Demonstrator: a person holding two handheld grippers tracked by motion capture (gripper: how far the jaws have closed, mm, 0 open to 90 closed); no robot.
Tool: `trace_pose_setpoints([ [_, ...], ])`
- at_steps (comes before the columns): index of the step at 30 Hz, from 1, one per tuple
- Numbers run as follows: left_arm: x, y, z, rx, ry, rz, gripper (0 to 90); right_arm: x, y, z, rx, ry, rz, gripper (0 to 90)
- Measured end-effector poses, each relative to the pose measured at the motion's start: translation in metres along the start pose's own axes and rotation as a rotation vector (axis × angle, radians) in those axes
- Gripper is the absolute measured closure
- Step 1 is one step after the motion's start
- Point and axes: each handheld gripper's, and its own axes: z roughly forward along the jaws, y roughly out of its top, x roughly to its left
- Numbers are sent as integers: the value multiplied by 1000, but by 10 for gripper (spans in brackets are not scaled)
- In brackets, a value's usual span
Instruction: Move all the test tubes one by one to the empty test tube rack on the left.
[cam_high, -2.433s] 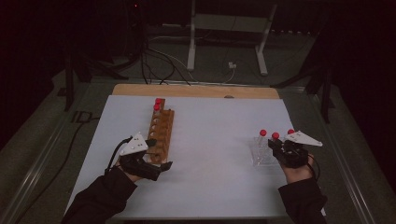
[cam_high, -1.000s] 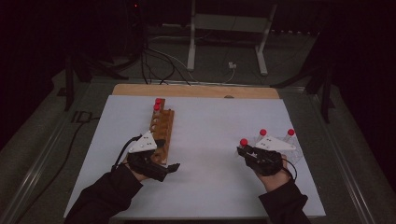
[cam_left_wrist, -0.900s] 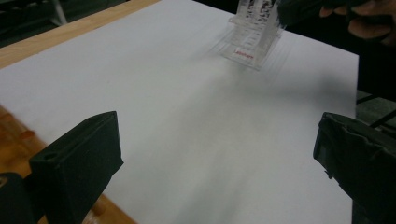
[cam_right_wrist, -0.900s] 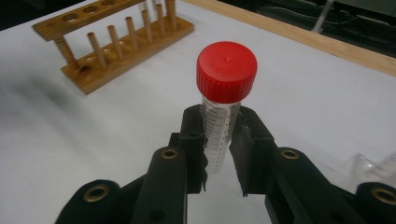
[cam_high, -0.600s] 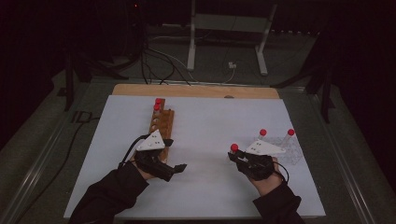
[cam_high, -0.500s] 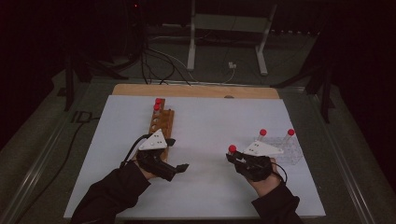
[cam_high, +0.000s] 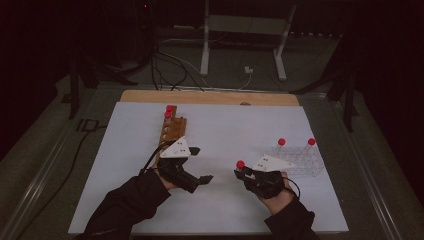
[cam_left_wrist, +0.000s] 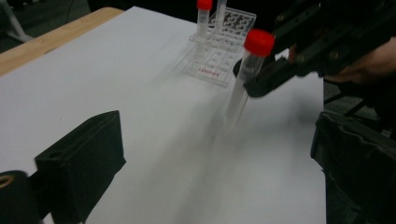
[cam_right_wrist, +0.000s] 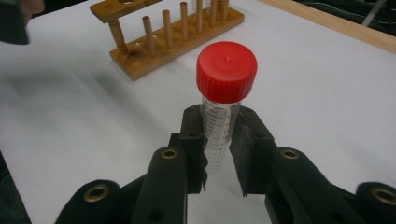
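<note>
A: Gripping a red-capped tube (cam_right_wrist: 218, 122), the right gripper (cam_high: 246, 174) has its jaws clamped on the clear, graduated wall just under the cap. Where does that put the tube on the table?

B: Mid-table, raised off the white table (cam_high: 235, 122), upright with a slight lean, between the wooden rack (cam_high: 172, 131) on the left and the clear plastic rack (cam_high: 300, 160) on the right. Two more capped tubes (cam_high: 281, 146) stand in the far row of the clear rack, and two red caps show at the far end of the wooden one.

A: And the left gripper (cam_high: 201, 180)?

B: Jaws wide apart and nothing between them, hanging low over the table just right of the wooden rack's near end, pointed towards the tube.

A: How would you expect the tube to handle?

B: Light, I'd judge, since it looks empty. Stiff thin plastic, smooth and round, so it could swivel or slip in a flat-faced pinch. The ridged jaw faces should help with that.

A: Best place to take hold?

B: High on the barrel, just below the cap, as it is now. The cap's lip gives a stop if it slides, and the long lower end stays free to find a hole in the wooden rack.
</note>
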Motion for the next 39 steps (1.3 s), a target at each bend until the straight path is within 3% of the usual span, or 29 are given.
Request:
trace_pose_setpoints([
  [10, -8, 14, 11, -10, -24, 25, 119, 9, 1, 3, 2, 39, -11, 743],
  [23, -20, 21, 32, -6, -79, 67, 398, 13, 1, 7, 9, 59, -18, 743],
  [39, -24, 24, 50, 29, -86, 100, 652, 16, 1, 9, 15, 71, -23, 743],
])
